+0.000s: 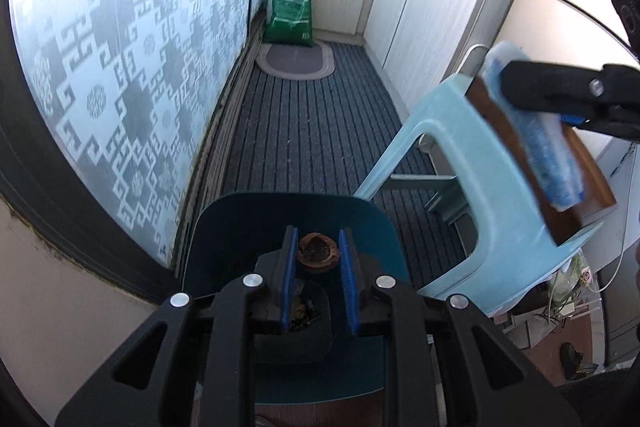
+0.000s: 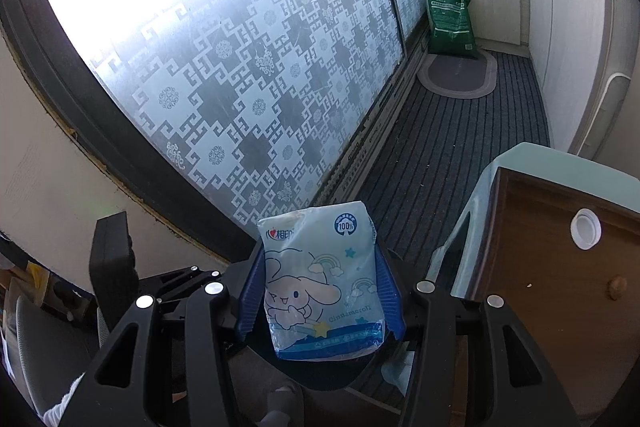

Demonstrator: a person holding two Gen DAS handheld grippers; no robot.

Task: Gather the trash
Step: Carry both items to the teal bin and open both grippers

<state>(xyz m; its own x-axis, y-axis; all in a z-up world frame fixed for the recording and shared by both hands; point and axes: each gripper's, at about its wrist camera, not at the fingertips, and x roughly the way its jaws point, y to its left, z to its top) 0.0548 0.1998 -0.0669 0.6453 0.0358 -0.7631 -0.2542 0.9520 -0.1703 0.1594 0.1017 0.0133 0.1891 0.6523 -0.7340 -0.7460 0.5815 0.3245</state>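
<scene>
While a walnut shell [image 1: 318,253] is pinched between the blue pads of the left gripper [image 1: 319,255], whose jaws are drawn in narrow, a dark teal bin [image 1: 224,227] is seen directly below it, with scraps lying in its dark inner well. The shell is held above the bin's opening, clear of the rim. To the right, a pale blue stool [image 1: 472,163] is seen with a brown board [image 1: 576,211] laid on its top.

In the right gripper [image 2: 318,291], with jaws about half spread, a blue tissue pack [image 2: 320,283] printed with a cartoon figure is clamped upright, its sides pressed by the pads. From the left wrist view this pack [image 1: 548,147] is seen far to the right, above the board and stool. On the board [image 2: 532,267] a white bottle cap [image 2: 586,229] is left near the far edge, and a small brown nut-like piece [image 2: 616,287] lies nearer, well apart from the cap.

A patterned frosted window [image 2: 240,67] runs along the left, and striped matting [image 1: 304,123] covers the floor. At the far end a green sack [image 1: 292,11] is stood against white cabinets [image 1: 432,15], behind an oval mat [image 1: 296,61].
</scene>
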